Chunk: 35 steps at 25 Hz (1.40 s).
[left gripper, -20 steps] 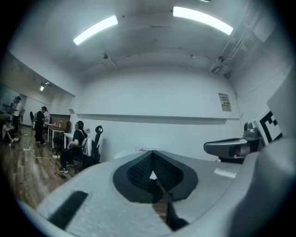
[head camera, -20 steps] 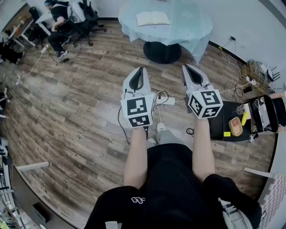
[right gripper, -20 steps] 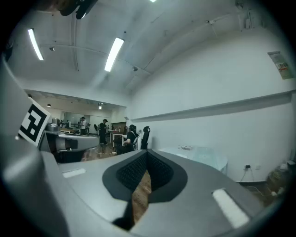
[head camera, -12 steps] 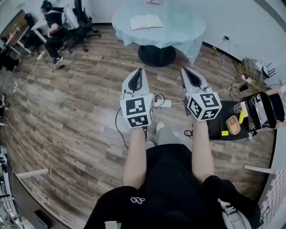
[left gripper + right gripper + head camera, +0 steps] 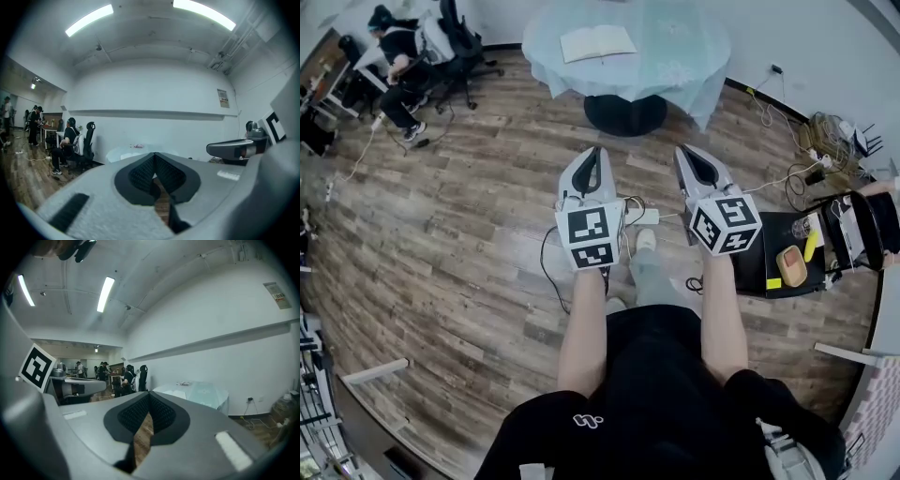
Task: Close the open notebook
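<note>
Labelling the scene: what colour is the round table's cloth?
It is a pale aqua tablecloth, clearest in the head view.

Round table (image 5: pixel 680 52), seated person (image 5: pixel 397 52), floor cables (image 5: pixel 818 141)

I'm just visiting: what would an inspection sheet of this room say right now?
Surface: round table, pale cloth.
Job's things: notebook lies open on it, untouched.
Clutter: black cart with yellow items, right side.
Tongs: left tongs and right tongs shut, empty, well short of the table.
Cables: power strip with cords on the wooden floor; cable tangle by the wall.
Surroundings: seated person, office chair, far left.
</note>
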Each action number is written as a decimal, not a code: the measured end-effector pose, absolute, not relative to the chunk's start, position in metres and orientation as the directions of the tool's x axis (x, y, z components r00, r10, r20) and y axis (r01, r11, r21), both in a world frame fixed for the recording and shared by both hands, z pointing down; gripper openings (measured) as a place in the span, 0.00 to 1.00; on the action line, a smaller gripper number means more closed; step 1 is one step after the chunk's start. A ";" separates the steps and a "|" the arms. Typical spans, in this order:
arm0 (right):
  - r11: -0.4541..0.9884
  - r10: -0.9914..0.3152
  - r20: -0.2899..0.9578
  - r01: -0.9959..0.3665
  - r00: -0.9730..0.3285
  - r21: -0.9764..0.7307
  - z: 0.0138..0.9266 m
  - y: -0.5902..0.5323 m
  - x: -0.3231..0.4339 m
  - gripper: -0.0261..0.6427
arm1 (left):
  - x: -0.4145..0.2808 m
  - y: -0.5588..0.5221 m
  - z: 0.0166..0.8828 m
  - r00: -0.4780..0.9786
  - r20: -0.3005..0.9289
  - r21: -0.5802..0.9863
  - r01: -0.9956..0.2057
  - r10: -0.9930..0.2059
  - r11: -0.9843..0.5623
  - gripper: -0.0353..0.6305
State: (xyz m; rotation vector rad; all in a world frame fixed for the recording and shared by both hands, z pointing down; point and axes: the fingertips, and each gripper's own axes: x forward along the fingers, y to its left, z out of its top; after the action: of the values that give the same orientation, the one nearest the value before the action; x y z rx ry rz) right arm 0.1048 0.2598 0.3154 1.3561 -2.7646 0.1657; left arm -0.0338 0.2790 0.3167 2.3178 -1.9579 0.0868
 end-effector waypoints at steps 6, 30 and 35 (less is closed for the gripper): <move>0.634 -0.758 0.126 -0.769 -0.639 -0.088 0.336 0.187 0.104 0.06 | -0.027 0.208 0.336 0.144 0.140 0.041 -0.989 -0.980 -0.140 0.06; 0.727 -0.683 0.033 -0.684 -0.729 -0.059 0.288 -0.047 0.121 0.06 | -0.015 -0.007 0.290 0.023 0.027 -0.019 -1.000 -0.999 -0.024 0.06; 0.739 -0.673 0.021 -0.673 -0.740 -0.030 0.282 -0.070 0.111 0.06 | -0.031 -0.032 0.296 0.006 0.020 -0.012 -1.000 -1.000 -0.006 0.06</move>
State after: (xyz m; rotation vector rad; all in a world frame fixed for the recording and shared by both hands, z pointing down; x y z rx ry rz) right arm 0.1112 -0.0700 0.2820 1.1302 -2.9210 0.0554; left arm -0.0313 -0.0316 0.2963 2.2240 -2.2109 0.0350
